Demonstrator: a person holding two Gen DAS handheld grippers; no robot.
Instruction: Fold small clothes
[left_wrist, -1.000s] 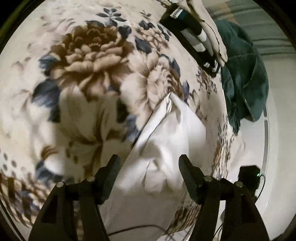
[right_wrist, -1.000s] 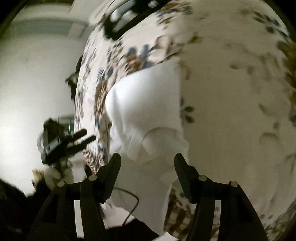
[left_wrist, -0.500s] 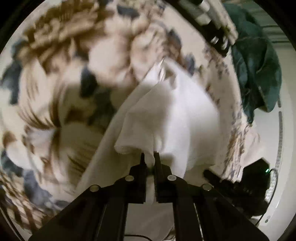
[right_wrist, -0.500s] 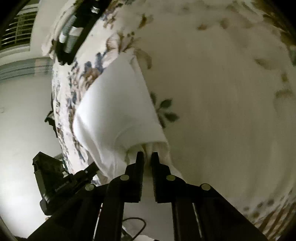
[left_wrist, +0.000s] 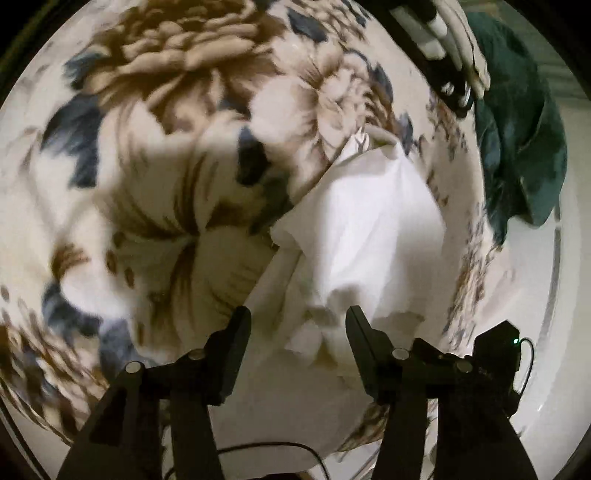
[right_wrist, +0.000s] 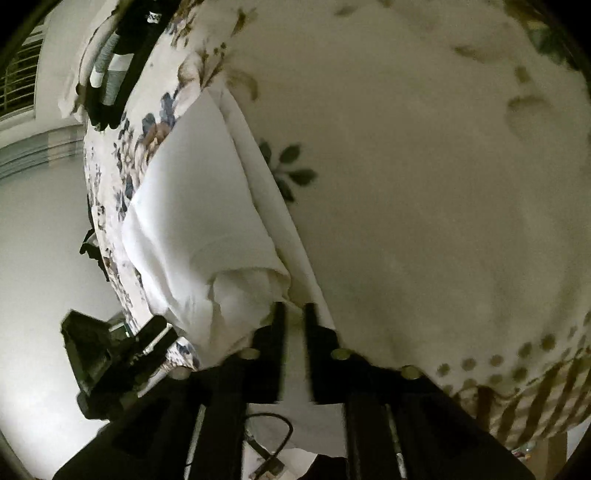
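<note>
The white garment (left_wrist: 373, 236) lies on the floral bedspread (left_wrist: 155, 155), its long axis running from the near edge away to the far side. The left hand-held gripper (left_wrist: 297, 332) hangs spread over its near folded edge, gripping nothing. The right hand-held gripper (right_wrist: 293, 314) stands nearly pressed together at the garment's near right corner; whether cloth sits between its fingers I cannot tell, though it looks the closer one for the next fold.

No text, label, brand or number could be read in either wrist view. The black case (left_wrist: 448, 79) at the far edge of the floral bedspread (left_wrist: 155, 158) carried small pale marks (too blurred to make out as letters), and the black device (left_wrist: 496, 354) with the green light bore a faint line of print that stayed illegible.
</note>
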